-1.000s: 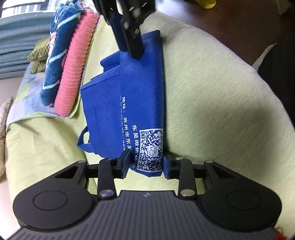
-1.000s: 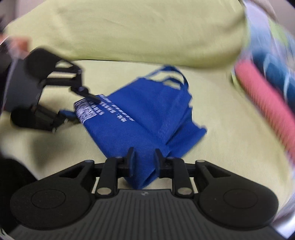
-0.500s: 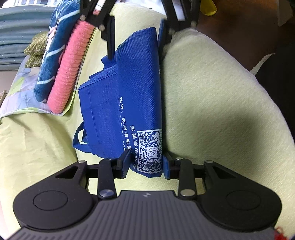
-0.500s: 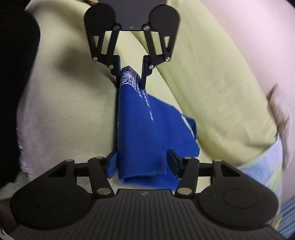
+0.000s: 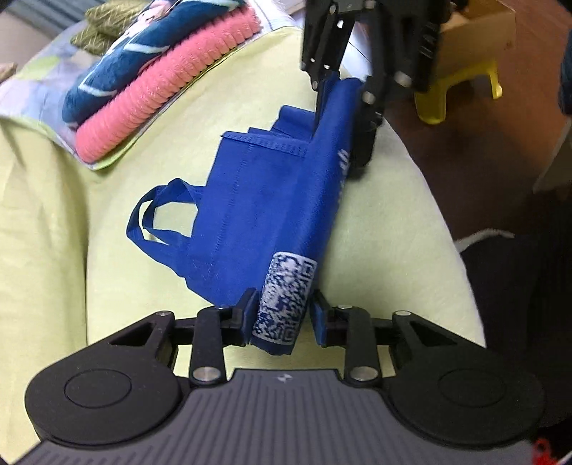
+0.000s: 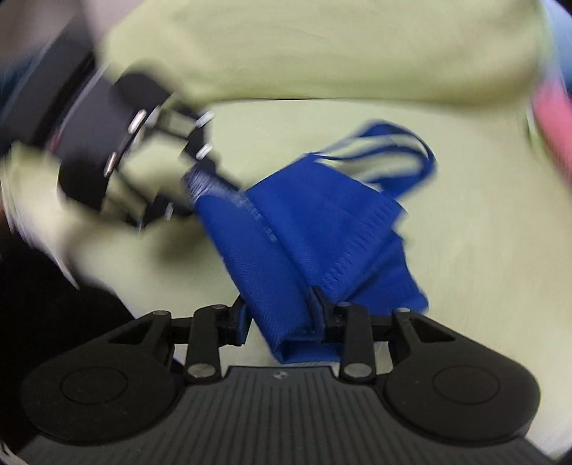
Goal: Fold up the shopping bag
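Note:
A blue non-woven shopping bag (image 5: 264, 200), folded into a long strip, lies across a pale green cushion (image 5: 393, 232). Its two handles (image 5: 157, 214) stick out to the left. My left gripper (image 5: 282, 314) has the end with the white printed code between its fingers and lifts it; the jaws are closing. At the far end my right gripper (image 5: 338, 150) pinches the other end. In the blurred right wrist view, the right gripper (image 6: 280, 314) has the folded edge of the bag (image 6: 314, 229) between its closing jaws. The left gripper (image 6: 193, 193) is across from it.
A pink knitted cloth (image 5: 161, 89) and a dark blue patterned cloth (image 5: 118, 64) lie stacked at the cushion's far left. Beyond the cushion's right edge are brown floor, a yellow stool (image 5: 454, 89) and a cardboard box (image 5: 479, 32). Dark fabric (image 5: 518, 268) borders the right side.
My left gripper rose and rolled, lifting and tilting the printed end of the bag. My right gripper spread wide around the far end, then narrowed on it while swinging sideways.

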`<control>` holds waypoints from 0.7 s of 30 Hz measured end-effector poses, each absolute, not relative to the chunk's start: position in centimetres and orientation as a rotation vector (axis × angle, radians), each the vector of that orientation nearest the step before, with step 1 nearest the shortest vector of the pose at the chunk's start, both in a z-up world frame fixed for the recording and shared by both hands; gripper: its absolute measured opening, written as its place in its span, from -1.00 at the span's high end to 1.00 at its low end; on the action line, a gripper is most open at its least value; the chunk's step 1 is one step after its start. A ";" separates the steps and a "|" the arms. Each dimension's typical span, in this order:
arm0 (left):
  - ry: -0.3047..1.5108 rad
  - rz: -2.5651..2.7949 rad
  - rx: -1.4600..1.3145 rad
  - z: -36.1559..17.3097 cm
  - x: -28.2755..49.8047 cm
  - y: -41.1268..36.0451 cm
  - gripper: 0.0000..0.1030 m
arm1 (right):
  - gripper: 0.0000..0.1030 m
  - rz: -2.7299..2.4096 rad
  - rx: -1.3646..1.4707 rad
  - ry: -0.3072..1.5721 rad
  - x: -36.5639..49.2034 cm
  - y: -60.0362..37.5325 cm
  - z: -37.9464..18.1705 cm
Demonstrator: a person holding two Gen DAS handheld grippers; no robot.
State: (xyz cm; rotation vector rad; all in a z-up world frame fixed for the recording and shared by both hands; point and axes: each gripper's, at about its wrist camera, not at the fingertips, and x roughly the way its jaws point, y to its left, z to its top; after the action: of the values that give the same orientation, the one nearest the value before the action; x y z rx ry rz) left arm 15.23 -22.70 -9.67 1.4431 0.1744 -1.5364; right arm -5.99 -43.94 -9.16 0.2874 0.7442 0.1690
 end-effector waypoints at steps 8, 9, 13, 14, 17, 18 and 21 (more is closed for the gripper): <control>0.233 -1.468 1.375 -9.3 16.2 -24.0 0.08 | 0.45 0.128 0.768 0.746 -5.4 -49.1 -11.7; 0.235 -1.455 1.364 -9.2 16.3 -23.9 0.03 | 0.45 0.118 0.801 0.750 -5.6 -49.3 -12.2; 0.257 -1.406 1.311 -8.5 17.0 -24.3 -0.07 | 0.45 0.057 0.872 0.766 -5.0 -51.1 -13.3; 0.251 -1.390 1.302 -8.2 17.2 -24.3 -0.07 | 0.46 0.043 0.890 0.767 -5.0 -51.2 -13.4; 0.208 -1.336 1.293 -7.4 17.4 -24.2 -0.02 | 0.46 0.004 0.915 0.769 -4.4 -51.2 -13.7; 0.196 -1.320 1.287 -7.0 17.4 -24.1 0.05 | 0.46 -0.007 0.926 0.770 -4.2 -51.3 -13.8; 0.160 -1.311 1.278 -6.1 16.9 -23.8 0.29 | 0.46 -0.027 0.922 0.771 -4.0 -51.2 -13.9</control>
State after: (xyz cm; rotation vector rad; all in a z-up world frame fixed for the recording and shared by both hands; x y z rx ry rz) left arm 16.95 -23.78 -6.10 1.2780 0.1604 -1.3110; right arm -4.02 -51.17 -13.86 0.9215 0.7715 -0.0272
